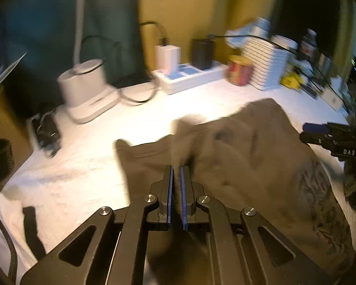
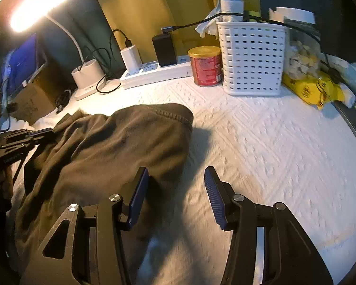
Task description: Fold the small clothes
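White quilted cloth covered the surface (image 2: 261, 142), w/ a yellow wall behind. Along the back edge sat a white power strip (image 2: 154, 74), a red can w/ gold lid (image 2: 206, 65), a white slotted basket (image 2: 252, 57) and a yellow packet (image 2: 308, 89). A lit desk lamp (image 2: 39, 2) glowed at the far left in the right wrist view.

A dark brown garment (image 2: 106, 147) lay crumpled on the left-centre part of the surface, printed pattern visible along one side in the left wrist view.

The left gripper (image 1: 177, 173) had its fingers (image 1: 169, 190) pinched nearly together, a fold of the garment caught between the blue pads. The right gripper (image 2: 175, 194) had its fingers (image 2: 214, 194) spread wide, holding nothing; the left-hand finger sat over the garment's edge, the other over bare cloth.
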